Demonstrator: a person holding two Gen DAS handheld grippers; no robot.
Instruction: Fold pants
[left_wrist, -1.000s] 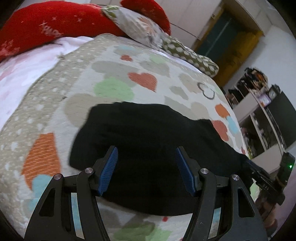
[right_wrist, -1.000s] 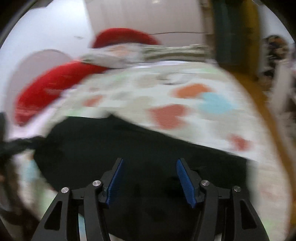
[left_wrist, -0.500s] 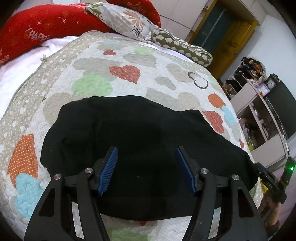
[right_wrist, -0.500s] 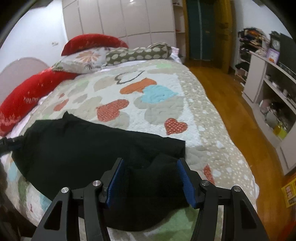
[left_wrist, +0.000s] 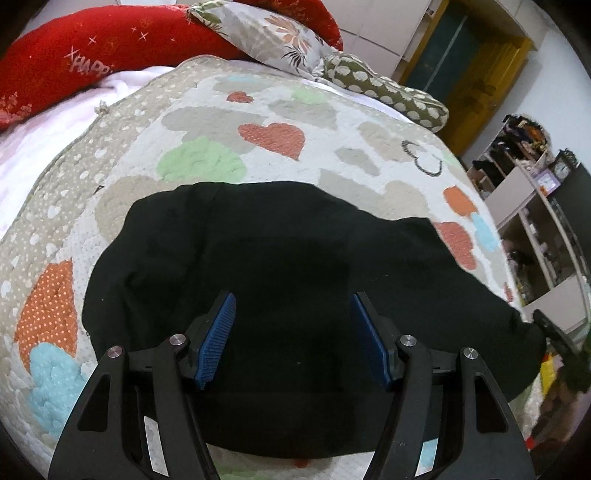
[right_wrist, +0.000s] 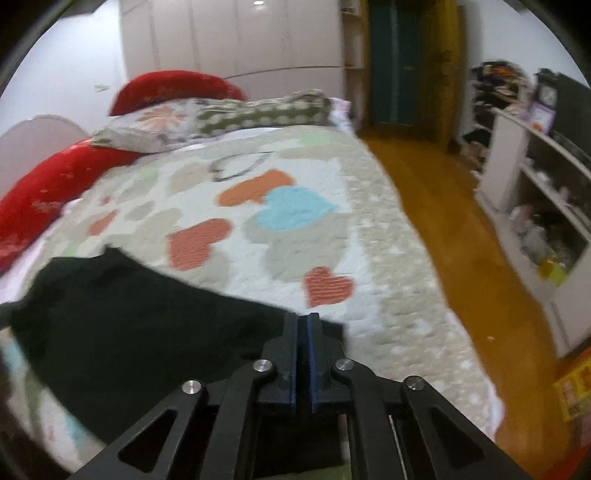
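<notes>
Black soft pants (left_wrist: 280, 266) lie flat in a rounded heap on the near part of a quilted heart-print bedspread (left_wrist: 207, 158); red plush pillows (left_wrist: 92, 59) far left. Left hand-held gripper (left_wrist: 291, 332), ribbed blue pads, jaws apart, hovering over the pants' middle, nothing between. Right hand-held gripper (right_wrist: 303, 332) jaws just closed, together at the pants' right corner; whether cloth is pinched, cannot tell.
</notes>
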